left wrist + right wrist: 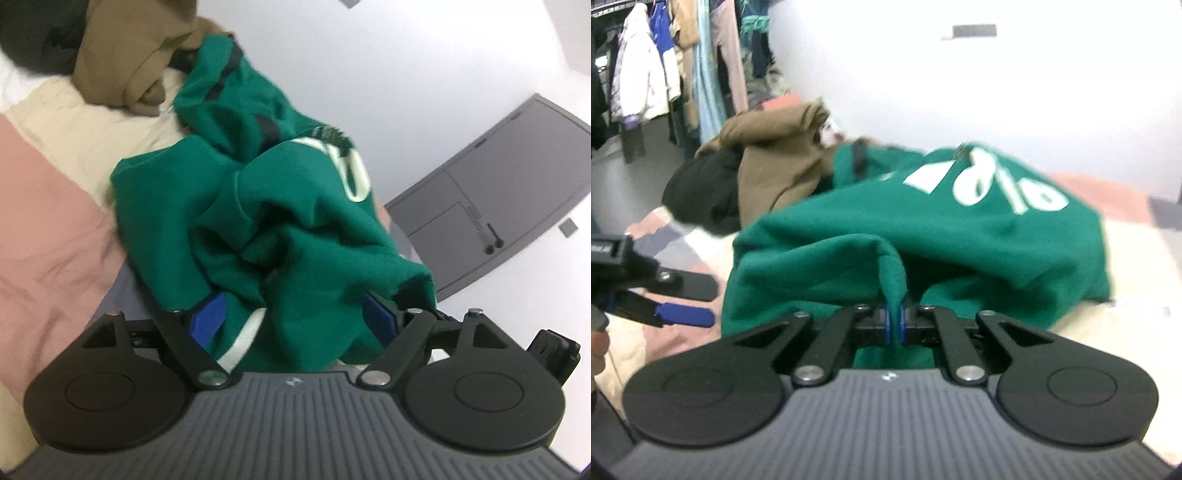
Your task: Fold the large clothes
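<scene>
Right hand-held gripper [894, 320] pinches green sweatshirt [960, 236] fold so you can lift; left hand-held gripper [291, 314] gapes wide, cloth between, ungripped, on bed [48, 206].

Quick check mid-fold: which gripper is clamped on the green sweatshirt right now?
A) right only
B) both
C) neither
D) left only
A: the right gripper pinches a ridge of the green sweatshirt between shut pads, while the left gripper stands wide open around the cloth.
</scene>
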Motion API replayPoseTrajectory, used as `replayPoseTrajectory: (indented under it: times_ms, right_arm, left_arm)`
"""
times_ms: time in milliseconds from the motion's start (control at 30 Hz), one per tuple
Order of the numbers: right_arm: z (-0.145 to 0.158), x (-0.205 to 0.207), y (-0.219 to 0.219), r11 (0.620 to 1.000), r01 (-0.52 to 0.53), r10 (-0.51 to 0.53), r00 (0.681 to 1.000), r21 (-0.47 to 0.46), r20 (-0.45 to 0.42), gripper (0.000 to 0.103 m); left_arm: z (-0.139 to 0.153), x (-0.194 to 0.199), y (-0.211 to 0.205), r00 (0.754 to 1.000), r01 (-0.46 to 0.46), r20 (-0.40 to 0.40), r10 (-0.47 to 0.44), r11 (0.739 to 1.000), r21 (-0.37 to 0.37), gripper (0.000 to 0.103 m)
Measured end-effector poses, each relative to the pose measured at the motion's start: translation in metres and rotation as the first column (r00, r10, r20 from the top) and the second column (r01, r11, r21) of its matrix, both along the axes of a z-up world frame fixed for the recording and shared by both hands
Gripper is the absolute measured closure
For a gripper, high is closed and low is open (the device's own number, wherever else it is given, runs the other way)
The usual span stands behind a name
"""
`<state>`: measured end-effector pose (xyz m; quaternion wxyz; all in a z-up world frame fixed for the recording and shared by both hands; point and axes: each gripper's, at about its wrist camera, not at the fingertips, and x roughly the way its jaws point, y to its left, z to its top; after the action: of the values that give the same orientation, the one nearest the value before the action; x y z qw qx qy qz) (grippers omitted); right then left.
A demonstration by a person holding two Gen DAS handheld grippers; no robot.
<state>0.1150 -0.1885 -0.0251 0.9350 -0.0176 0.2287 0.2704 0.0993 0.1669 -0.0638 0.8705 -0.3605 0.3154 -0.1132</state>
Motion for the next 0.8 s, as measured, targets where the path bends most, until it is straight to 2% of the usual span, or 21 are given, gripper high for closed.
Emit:
replayPoseTrajectory:
  times_ms: [167, 233, 333, 433, 500, 567, 667, 800]
  right_arm:
    - [0.020, -0.025, -0.035, 0.995, 0.096, -0.098, 0.994, 0.025, 0.050, 0.097]
    - [0.024, -0.036, -0.048, 0.990, 0.137, -0.139, 0.989, 0.034, 0.060, 0.097]
    - [0.025, -0.050, -0.063, 0.977, 0.211, -0.211, 0.977, 0.014, 0.044, 0.097]
    - [0.011, -0.057, -0.082, 0.959, 0.281, -0.282, 0.958, -0.029, -0.054, 0.097]
    - [-0.006, -0.056, -0.098, 0.948, 0.316, -0.316, 0.933, -0.031, -0.171, 0.097]
    - [-0.020, -0.048, -0.103, 0.953, 0.302, -0.299, 0.912, -0.033, -0.282, 0.097]
    - [-0.030, -0.042, -0.095, 0.966, 0.255, -0.252, 0.908, -0.037, -0.335, 0.096]
    - [-0.045, -0.039, -0.087, 0.979, 0.193, -0.154, 0.913, 0.067, -0.378, 0.096]
  left_arm:
    - [0.005, -0.011, 0.009, 0.998, -0.062, 0.010, 0.063, 0.997, -0.041, 0.019]
    - [0.001, -0.011, 0.017, 0.993, -0.116, -0.027, 0.115, 0.992, -0.053, 0.019]
    - [-0.011, -0.008, 0.027, 0.972, -0.215, -0.106, 0.208, 0.975, -0.059, 0.019]
    - [-0.027, -0.003, 0.033, 0.943, -0.279, -0.201, 0.264, 0.959, -0.046, 0.019]
    - [-0.037, 0.000, 0.036, 0.922, -0.308, -0.255, 0.290, 0.951, -0.033, 0.019]
    - [-0.045, 0.003, 0.036, 0.910, -0.321, -0.291, 0.295, 0.946, -0.046, 0.019]
    - [-0.054, 0.010, 0.032, 0.913, -0.300, -0.314, 0.262, 0.951, -0.079, 0.019]
    - [-0.070, 0.017, 0.017, 0.908, -0.291, -0.342, 0.240, 0.951, -0.105, 0.019]
